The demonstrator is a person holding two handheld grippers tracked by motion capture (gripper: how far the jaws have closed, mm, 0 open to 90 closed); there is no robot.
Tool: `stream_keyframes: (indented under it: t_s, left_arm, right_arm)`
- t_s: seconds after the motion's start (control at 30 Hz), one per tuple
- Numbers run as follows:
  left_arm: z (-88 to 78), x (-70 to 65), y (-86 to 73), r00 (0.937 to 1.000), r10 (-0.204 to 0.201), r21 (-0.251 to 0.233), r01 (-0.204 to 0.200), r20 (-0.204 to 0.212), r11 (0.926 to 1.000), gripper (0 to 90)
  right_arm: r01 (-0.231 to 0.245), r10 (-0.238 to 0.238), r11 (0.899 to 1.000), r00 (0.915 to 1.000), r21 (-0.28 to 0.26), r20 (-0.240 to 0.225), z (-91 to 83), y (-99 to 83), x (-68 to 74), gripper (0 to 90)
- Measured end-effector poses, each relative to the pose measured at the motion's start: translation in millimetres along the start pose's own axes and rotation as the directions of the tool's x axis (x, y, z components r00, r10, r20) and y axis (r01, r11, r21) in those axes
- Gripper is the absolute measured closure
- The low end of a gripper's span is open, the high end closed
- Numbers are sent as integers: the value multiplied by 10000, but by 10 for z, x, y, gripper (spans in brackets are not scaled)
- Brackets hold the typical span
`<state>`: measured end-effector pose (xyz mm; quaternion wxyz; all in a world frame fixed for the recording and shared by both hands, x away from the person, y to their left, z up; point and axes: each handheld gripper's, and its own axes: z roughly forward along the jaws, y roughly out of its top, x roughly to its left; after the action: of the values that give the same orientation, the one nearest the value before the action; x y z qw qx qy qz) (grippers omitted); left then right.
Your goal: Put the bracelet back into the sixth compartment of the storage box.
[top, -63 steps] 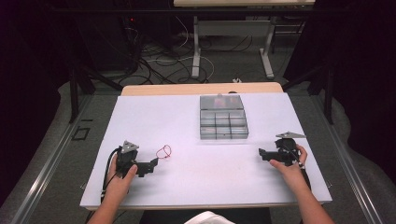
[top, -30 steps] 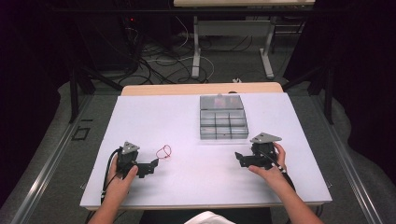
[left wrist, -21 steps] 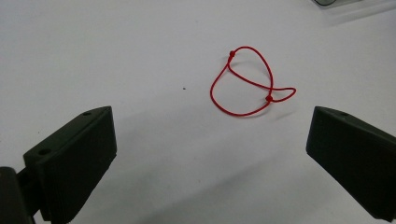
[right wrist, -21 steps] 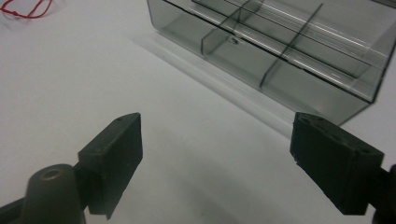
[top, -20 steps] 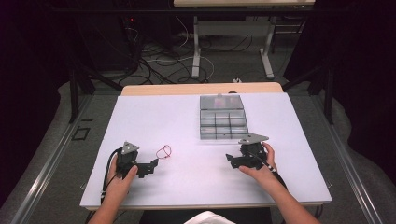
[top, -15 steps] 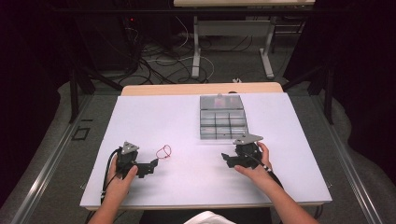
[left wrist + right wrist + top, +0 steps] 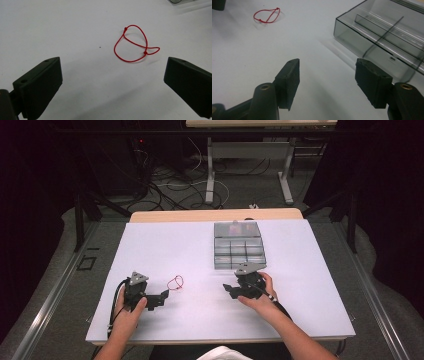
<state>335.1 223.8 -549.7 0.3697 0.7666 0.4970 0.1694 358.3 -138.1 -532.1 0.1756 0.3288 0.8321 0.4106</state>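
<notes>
A thin red string loop (image 7: pixel 175 282) lies flat on the white table (image 7: pixel 310 270). My left gripper (image 7: pixel 165 296) rests just left of it, jaws wide open; in the left gripper view the red loop (image 7: pixel 133 45) lies a little beyond and between the jaws. My right gripper (image 7: pixel 227 290) sits right of centre, pointing left toward the loop, in front of the clear compartment box (image 7: pixel 237 245). Its jaws have just been closing and still stand apart with nothing between them. In the right gripper view the loop (image 7: pixel 266 15) is far off at upper left and the box (image 7: pixel 384 37) at upper right.
The clear box has several compartments; small coloured items sit in its far row (image 7: pixel 239 226). A wooden strip (image 7: pixel 215 215) borders the table's far edge. Beyond it are desk legs and cables on the floor.
My right gripper has slid left across the table from near the right edge to in front of the box, and its jaws have narrowed. The left gripper and the loop have stayed put.
</notes>
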Motion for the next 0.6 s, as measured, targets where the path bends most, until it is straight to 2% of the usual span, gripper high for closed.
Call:
stream_keyframes:
  t_s: [0.03,0.27,0.6]
  left_arm:
    - [0,0,1,10000,-28,13,28,19,10000,21]
    - [5,4,0,10000,-76,-106,76,5,9999,21]
    - [-4,11,1,10000,-71,-86,71,-23,9999,21]
  right_arm:
    - [205,-204,9998,9998,87,-87,24,34,36,396]
    - [274,-277,9996,9981,-64,-542,128,134,137,403]
    - [398,-376,9991,9926,170,-1150,264,256,240,434]
